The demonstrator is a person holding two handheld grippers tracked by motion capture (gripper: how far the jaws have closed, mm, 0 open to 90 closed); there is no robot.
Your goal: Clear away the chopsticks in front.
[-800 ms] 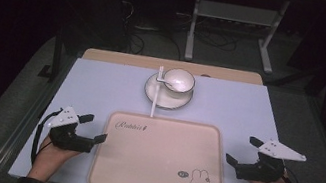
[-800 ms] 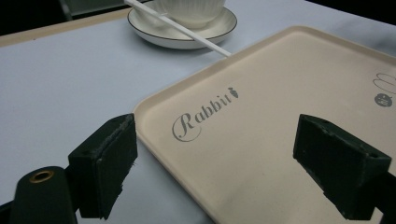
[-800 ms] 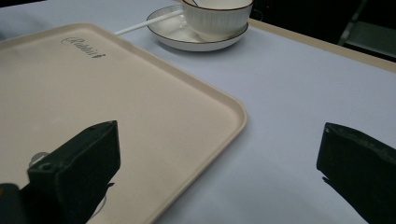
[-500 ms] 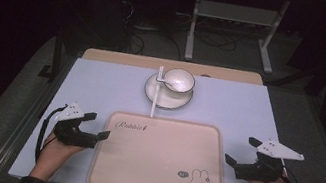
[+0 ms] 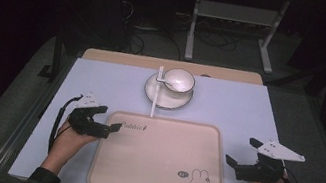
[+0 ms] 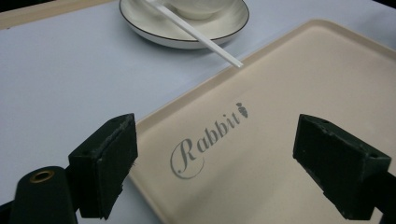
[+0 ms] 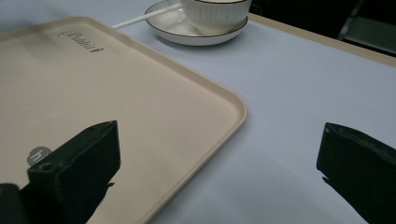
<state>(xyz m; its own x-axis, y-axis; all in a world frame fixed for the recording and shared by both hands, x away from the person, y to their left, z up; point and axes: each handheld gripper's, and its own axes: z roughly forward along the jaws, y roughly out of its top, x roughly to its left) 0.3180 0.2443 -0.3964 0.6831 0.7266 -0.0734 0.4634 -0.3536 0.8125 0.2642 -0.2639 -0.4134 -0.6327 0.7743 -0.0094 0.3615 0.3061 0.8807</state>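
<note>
A: Grippers? 
B: Left gripper (image 5: 111, 127) and right gripper (image 5: 232, 163) both gape wide, empty, flanking the beige rectangular plastic tray (image 5: 159, 159) mid-desk, probably to lift it.
A: White ceramic bowl (image 5: 178, 80)? 
B: On its saucer behind the tray.

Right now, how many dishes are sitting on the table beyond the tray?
2: a saucer at the table's far middle, just past the tray, and a white cup standing on it. A white spoon lies across them.
</note>
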